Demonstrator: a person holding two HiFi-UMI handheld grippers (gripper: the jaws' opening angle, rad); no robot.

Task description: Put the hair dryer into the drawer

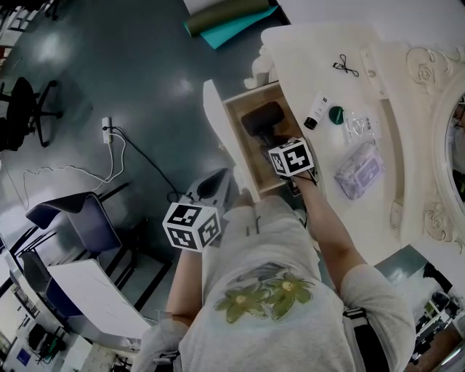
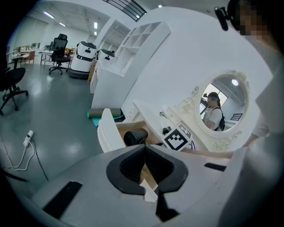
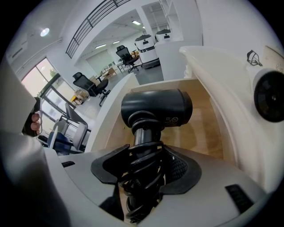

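Black hair dryer (image 3: pixel 156 106) is gripped by its handle in the right gripper (image 3: pixel 144 170), whose jaws are clamped on the handle and on the black cord (image 3: pixel 141 179) coiled round it. The dryer's barrel lies crosswise inside the open drawer (image 1: pixel 253 166), over the pale wooden bottom; whether it rests on the wood cannot be told. The drawer's white front panel (image 1: pixel 218 127) stands on the far side of the barrel, and the cream edge of the vanity table (image 1: pixel 320 51) runs close along the drawer's right side, just beside the gripper.

The left gripper (image 2: pixel 144 155) is held back near the person's body, well apart from the drawer, its jaws pressed together with nothing between them.

On the tabletop beside the drawer lie a white tube with a black cap (image 1: pixel 316 110), a dark green round thing (image 1: pixel 336 114) next to it, a crumpled clear plastic bag (image 1: pixel 360 125) and a translucent pouch (image 1: pixel 359 171). A small black looped item (image 1: pixel 346 67) lies farther along. An oval mirror (image 2: pixel 224 106) in an ornate frame stands at the back of the table.

On the grey floor lie a white power strip (image 1: pixel 107 129) with its cable, a black office chair (image 1: pixel 22 109) and rolled green and teal mats (image 1: pixel 229 18).
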